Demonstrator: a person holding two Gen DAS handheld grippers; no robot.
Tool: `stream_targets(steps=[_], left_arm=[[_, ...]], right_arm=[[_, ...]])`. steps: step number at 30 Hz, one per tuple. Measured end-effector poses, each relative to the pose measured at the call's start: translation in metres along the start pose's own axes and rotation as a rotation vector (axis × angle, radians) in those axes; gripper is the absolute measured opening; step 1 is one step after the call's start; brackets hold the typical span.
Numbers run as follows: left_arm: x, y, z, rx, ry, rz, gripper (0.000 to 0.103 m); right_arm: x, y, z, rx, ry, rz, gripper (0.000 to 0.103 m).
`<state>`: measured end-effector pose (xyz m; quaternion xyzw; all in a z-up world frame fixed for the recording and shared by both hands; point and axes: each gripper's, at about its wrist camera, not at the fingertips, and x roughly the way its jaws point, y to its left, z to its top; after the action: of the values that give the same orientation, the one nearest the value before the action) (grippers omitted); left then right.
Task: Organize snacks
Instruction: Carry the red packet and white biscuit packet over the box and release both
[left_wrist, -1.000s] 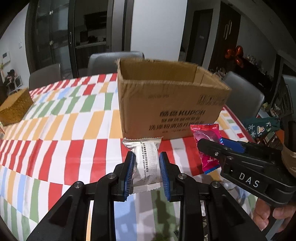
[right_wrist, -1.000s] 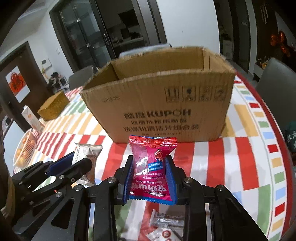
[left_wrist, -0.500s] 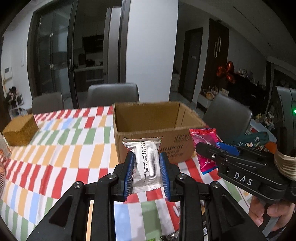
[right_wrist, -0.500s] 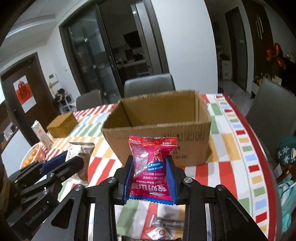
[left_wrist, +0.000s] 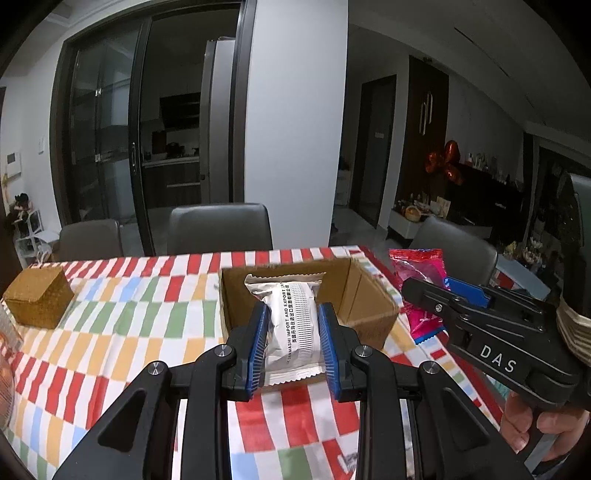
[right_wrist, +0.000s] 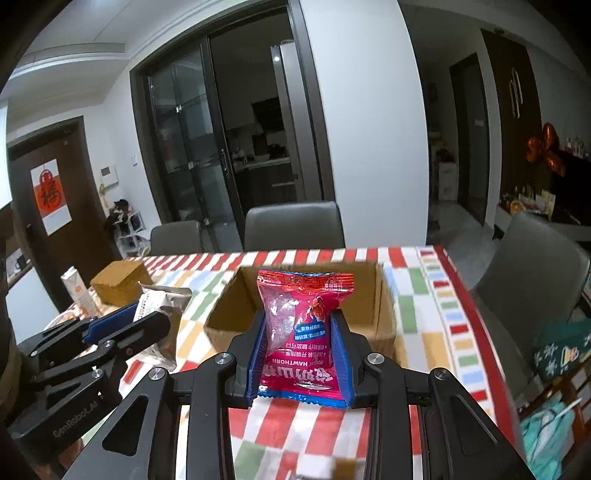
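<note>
The left claw (left_wrist: 291, 339) is gripping a silver pack (left_wrist: 291, 325) above the near side of the open box (left_wrist: 373, 306); the right claw (right_wrist: 301, 354) is gripping a red pack (right_wrist: 303, 328) just to its right, over the striped counter (left_wrist: 110, 332).

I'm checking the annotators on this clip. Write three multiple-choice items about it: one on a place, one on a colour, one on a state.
1. Where is the woven box in the left wrist view?
A. inside the cardboard box
B. on the tablecloth, left of the cardboard box
C. on a chair

2. What colour is the packet in the right claw?
A. red
B. green
C. yellow

3. What is the state of the left claw?
A. open, holding nothing
B. shut on a silver packet
C. out of view

Answers: 1 B, it sits on the striped tablecloth, apart from the cardboard box. 2 A, the wrapper is red. 3 B, both pads press the silver packet.
</note>
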<state>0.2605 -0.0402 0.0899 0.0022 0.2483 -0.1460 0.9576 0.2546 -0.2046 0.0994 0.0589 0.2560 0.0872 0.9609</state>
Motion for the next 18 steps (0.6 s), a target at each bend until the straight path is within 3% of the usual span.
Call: stream_targets(steps=[6, 18], left_arm=[[0.017, 0.007, 0.021, -0.005, -0.009, 0.004, 0.028], [0.077, 0.024, 0.044, -0.016, 0.025, 0.004, 0.028]], right_arm=[[0.012, -0.006, 0.021, -0.008, -0.018, -0.020, 0.034], [0.062, -0.015, 0.048, -0.018, 0.031, -0.038, 0.034]])
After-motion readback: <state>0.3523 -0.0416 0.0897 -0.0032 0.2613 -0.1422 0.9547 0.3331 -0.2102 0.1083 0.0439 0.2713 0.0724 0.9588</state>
